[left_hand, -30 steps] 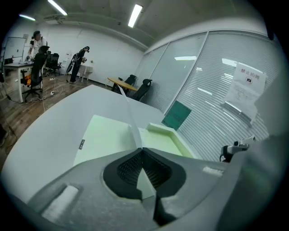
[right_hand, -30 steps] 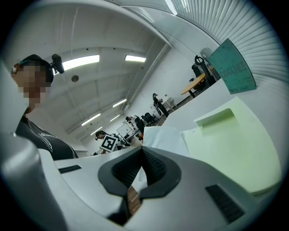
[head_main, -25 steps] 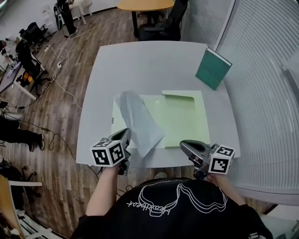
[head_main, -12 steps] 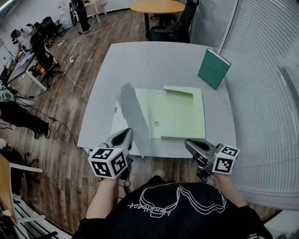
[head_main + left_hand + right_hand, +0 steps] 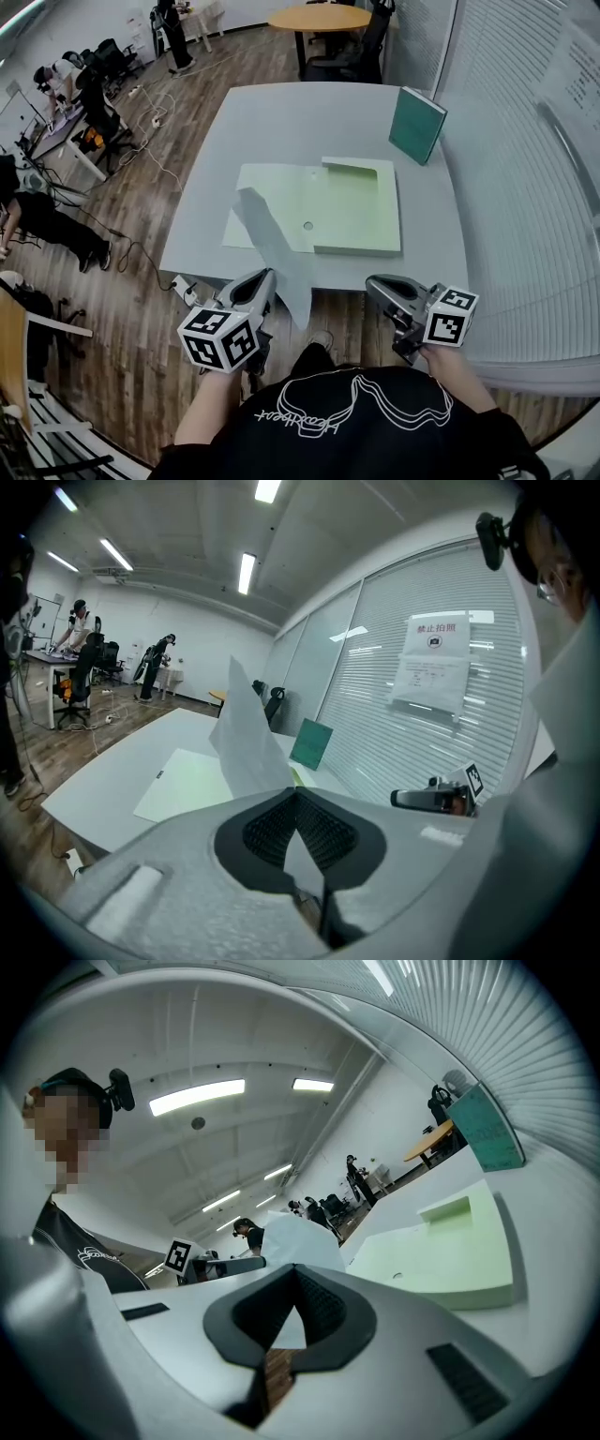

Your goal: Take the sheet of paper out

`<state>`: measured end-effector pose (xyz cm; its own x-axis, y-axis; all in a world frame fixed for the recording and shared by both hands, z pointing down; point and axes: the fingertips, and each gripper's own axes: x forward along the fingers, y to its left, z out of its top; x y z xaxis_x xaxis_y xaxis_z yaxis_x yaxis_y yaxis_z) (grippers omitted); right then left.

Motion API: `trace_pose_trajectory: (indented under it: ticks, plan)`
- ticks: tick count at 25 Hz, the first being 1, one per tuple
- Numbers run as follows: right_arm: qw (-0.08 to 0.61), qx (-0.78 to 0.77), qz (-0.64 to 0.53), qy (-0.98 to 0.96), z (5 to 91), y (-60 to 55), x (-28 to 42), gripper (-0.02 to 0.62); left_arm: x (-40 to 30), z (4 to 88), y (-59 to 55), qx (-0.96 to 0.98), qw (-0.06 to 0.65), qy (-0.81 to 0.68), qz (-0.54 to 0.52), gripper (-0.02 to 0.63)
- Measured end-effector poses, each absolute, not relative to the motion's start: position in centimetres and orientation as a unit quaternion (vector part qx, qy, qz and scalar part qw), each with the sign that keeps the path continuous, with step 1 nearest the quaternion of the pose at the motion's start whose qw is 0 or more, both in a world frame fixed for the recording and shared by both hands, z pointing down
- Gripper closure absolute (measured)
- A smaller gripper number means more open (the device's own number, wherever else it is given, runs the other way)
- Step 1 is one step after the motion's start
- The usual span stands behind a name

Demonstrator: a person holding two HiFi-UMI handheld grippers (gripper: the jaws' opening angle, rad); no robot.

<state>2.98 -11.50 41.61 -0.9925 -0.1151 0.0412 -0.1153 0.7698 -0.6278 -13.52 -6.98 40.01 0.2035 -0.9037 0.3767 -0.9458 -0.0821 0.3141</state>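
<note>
A white sheet of paper [image 5: 272,246] stands up from my left gripper [image 5: 263,281], which is shut on its lower corner just off the table's near edge. In the left gripper view the paper [image 5: 246,738] rises past the closed pads. The light green folder [image 5: 349,208] lies open and flat on the grey table [image 5: 281,117], apart from the sheet. My right gripper [image 5: 379,287] hovers off the near edge to the right, shut with nothing in it. The right gripper view shows the folder [image 5: 441,1251] ahead and the paper [image 5: 302,1239] to its left.
A dark green book [image 5: 417,124] stands upright at the table's far right, near the blinds-covered glass wall [image 5: 525,187]. Wooden floor, cables and office chairs [image 5: 94,103] lie to the left, with people there. A round wooden table [image 5: 319,17] stands beyond.
Both grippers have drawn back toward me, past the table's near edge. The paper came along in the left gripper and is now clear of the folder, which stayed flat.
</note>
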Motion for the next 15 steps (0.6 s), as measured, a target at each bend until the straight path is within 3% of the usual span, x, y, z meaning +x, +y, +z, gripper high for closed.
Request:
trace_pose_trajectory:
  ticks: [15]
  plan:
    - [-0.023, 0.051, 0.286, -0.957, 40.0, -5.9, 6.3, 0.586, -6.6, 39.8, -0.7, 0.753, 0.254, -0.606, 0.028, 0.594]
